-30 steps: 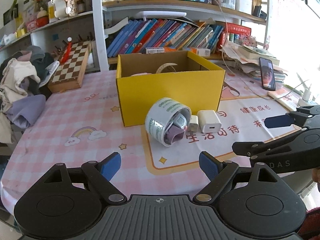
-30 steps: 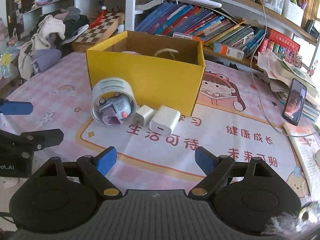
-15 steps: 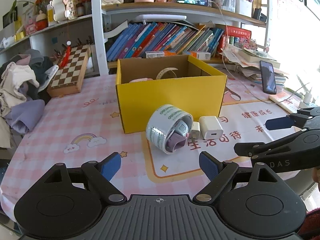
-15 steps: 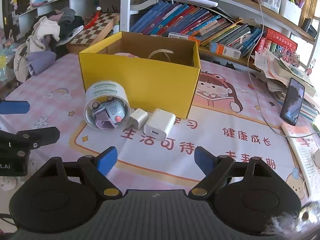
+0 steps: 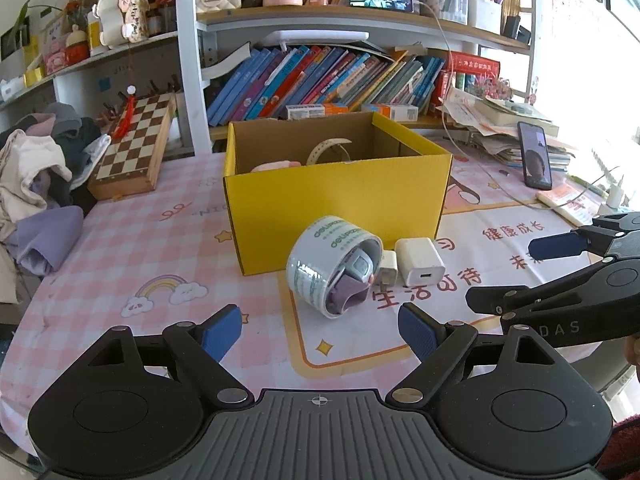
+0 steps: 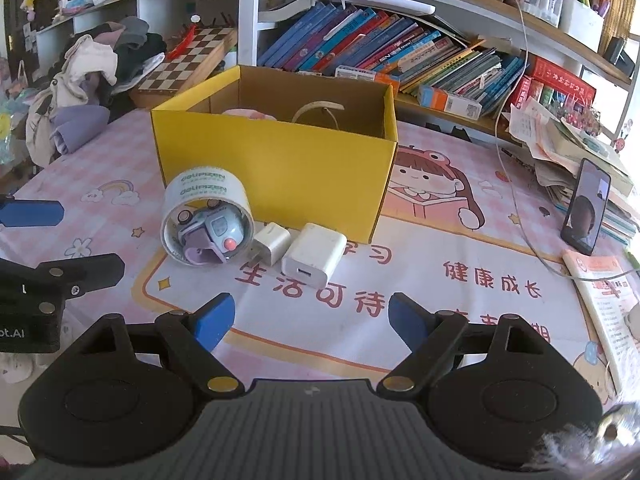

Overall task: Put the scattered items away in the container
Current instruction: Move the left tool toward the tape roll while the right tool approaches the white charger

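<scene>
Left hand-held gripper [image 5: 320, 330] and right hand-held gripper [image 6: 310, 320] are both shown with jaws spread and nothing between the blue pads; each is held above the near part of the surface [image 6: 440, 208], short of the yellow box [image 6: 276, 164]. The yellow box, open at the top, is taken as landmark. Against its front wall, a roll of clear tape [image 6: 206, 216] is seen lying on its side, with a small purple watch [image 6: 214, 240] tucked inside the core. Just right of the roll, 2 white chargers are placed side by side: a small charger [image 6: 272, 242] touching the roll and a larger charger [image 6: 314, 256] beside it. Inside the box, a pink item [image 6: 248, 114] and a beige band [image 6: 318, 110] are partly visible. Behind the box, books [image 6: 360, 52] are shelved; to its far right, a phone [image 6: 586, 206] is propped upright.
</scene>
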`<state>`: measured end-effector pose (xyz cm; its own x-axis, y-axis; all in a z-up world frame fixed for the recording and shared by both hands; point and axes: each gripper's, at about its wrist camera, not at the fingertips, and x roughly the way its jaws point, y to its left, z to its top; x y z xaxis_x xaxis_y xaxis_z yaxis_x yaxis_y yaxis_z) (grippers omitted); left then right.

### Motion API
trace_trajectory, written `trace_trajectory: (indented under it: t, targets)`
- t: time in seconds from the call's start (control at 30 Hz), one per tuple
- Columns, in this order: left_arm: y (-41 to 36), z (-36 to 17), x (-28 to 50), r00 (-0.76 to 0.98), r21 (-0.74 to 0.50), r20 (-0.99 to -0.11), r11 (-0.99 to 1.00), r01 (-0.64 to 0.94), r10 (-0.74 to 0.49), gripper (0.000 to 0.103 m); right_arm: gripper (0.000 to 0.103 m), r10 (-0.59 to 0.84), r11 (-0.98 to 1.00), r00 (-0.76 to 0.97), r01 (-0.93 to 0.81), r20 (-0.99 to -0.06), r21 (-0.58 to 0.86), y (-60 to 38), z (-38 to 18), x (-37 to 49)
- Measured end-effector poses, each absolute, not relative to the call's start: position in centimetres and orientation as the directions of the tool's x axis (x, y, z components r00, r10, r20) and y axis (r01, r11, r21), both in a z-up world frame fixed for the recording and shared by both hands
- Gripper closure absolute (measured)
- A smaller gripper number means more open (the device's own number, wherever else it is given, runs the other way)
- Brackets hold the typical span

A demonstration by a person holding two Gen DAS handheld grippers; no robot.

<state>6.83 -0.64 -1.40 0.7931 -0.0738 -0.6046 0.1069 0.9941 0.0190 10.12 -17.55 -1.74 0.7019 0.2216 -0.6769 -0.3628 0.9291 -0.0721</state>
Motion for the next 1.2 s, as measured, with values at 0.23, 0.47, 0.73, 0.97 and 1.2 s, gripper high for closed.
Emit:
trace_trajectory:
  t: [0.23,0.47,0.73,0.97,1.2]
  targets:
    - [-0.7,-1.6,7.0,0.787,0.016,-0.612,0.994,0.108,-0.076,0.015,0.019,0.227,0.927,0.687,-0.370,-0.690,-0.063,-17.6,-2.1,10.3]
    - [-0.8,-1.7,7.2,0.787,0.015,-0.612,0.994,0.110,-0.078,0.015,0.019,0.228,0.926,0.686,-0.371,-0.691,-0.062,-17.6,-2.1,10.5]
    - [-0.7,-1.7,7.5,0.786,0.018,-0.613,0.994,0.109,-0.075,0.015,0.019,0.232,0.925,0.685,-0.376,-0.691,-0.062,-17.3,-2.2,10.5]
    - [-0.4,-1.8,8.0,0.785,0.014,-0.615,0.994,0.104,-0.073,0.015,0.019,0.236,0.920,0.676,-0.386,-0.699,-0.063,-16.9,-2.3,11.1]
    - [-0.1,-1.8,8.5,0.788,0.014,-0.611,0.993,0.113,-0.081,0.015,0.020,0.238,0.917,0.671,-0.394,-0.702,-0.066,-16.5,-2.3,11.9]
